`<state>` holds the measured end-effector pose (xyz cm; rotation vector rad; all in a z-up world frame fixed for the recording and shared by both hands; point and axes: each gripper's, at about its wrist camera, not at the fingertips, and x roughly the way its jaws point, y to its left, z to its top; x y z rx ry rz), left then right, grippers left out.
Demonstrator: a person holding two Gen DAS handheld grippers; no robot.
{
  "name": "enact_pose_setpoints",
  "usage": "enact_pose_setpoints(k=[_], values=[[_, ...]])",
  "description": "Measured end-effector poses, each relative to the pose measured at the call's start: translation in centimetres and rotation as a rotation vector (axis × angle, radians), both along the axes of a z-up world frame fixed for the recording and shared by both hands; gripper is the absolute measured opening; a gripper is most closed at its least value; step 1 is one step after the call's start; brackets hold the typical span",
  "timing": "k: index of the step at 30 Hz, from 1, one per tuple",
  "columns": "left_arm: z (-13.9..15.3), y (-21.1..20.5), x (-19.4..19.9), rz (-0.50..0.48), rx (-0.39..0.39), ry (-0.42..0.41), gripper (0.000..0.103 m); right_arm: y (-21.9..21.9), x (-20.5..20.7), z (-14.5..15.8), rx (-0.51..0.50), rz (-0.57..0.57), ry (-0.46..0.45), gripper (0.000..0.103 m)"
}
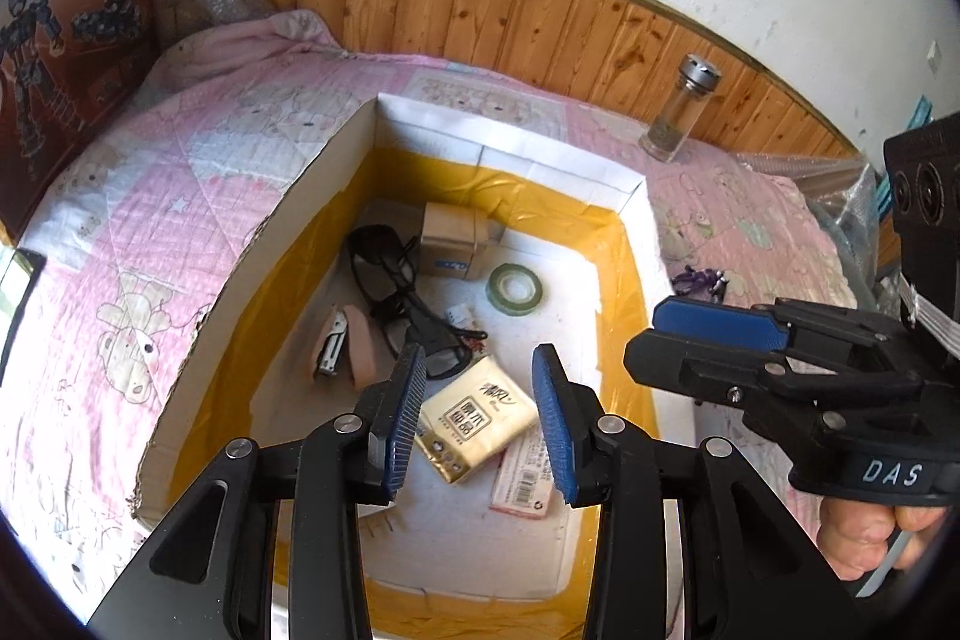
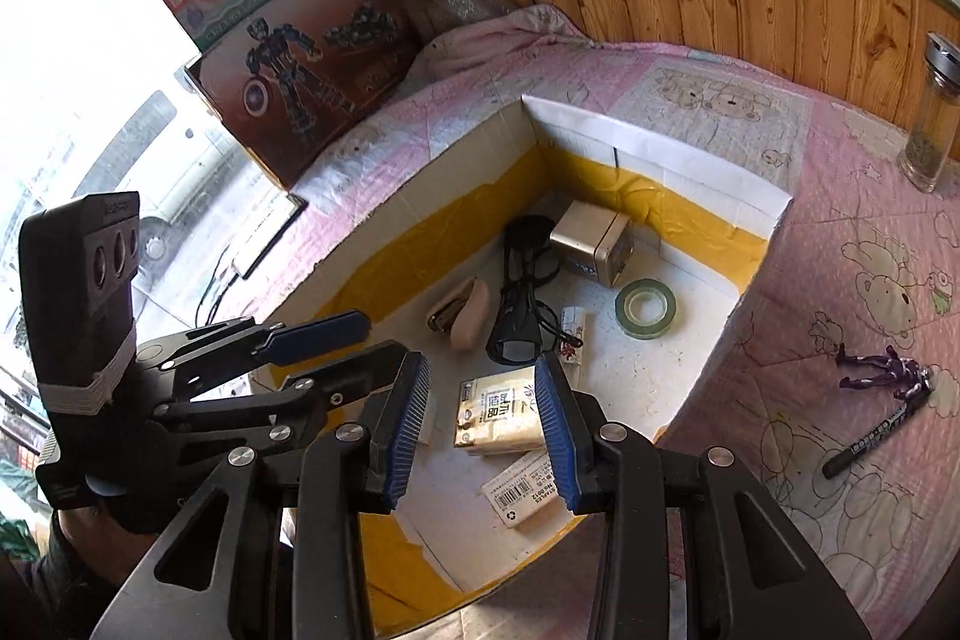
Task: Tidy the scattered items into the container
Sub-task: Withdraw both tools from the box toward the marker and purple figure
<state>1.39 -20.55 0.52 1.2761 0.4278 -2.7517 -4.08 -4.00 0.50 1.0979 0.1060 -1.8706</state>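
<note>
Left gripper [image 1: 477, 412] with blue pads parted, nothing between them, hovering over the open cardboard box [image 1: 510, 148]. Right gripper [image 2: 483, 421] likewise parted and empty, close beside the left, above the same box.

Directly below both sets of jaws: a yellow tissue pack [image 1: 474, 421] printed with Chinese characters, lying inside the box, next to a white staples box [image 2: 528, 487] showing a barcode and "STAPLES NO.0012". Farther ahead on the box floor: black glasses [image 1: 390, 280], a pink stapler [image 1: 345, 349], a roll of green tape [image 1: 514, 287], a small carton [image 1: 453, 241].

Still outside the box, off to the right of the right gripper on the pink quilt [image 2: 720, 64]: a purple toy figure [image 2: 888, 370] and a black marker [image 2: 870, 439], its white lettering too small to read. Glass bottle [image 2: 930, 118] farther back near the wood panelling.

Likely next: swinging right toward figure or marker. Best done by lining the pads across the marker's narrow body, pressing lightly into the soft quilt, closing squarely, avoiding fabric.

"DAS" readable on the right gripper's handle in the left view.
</note>
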Motion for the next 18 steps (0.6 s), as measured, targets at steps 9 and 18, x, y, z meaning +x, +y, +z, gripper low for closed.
enact_pose_setpoints(k=[9,18], values=[[1.7,5.0,-1.0,-0.087,-0.074,0.044,0.039,5.3,1.3,0.8,-0.122,-0.059,0.064,0.039],[2.0,8.4,-2.0,-0.133,-0.089,0.052,0.039,10.0,-1.0,-0.2,-0.149,-0.150,0.002,0.039]])
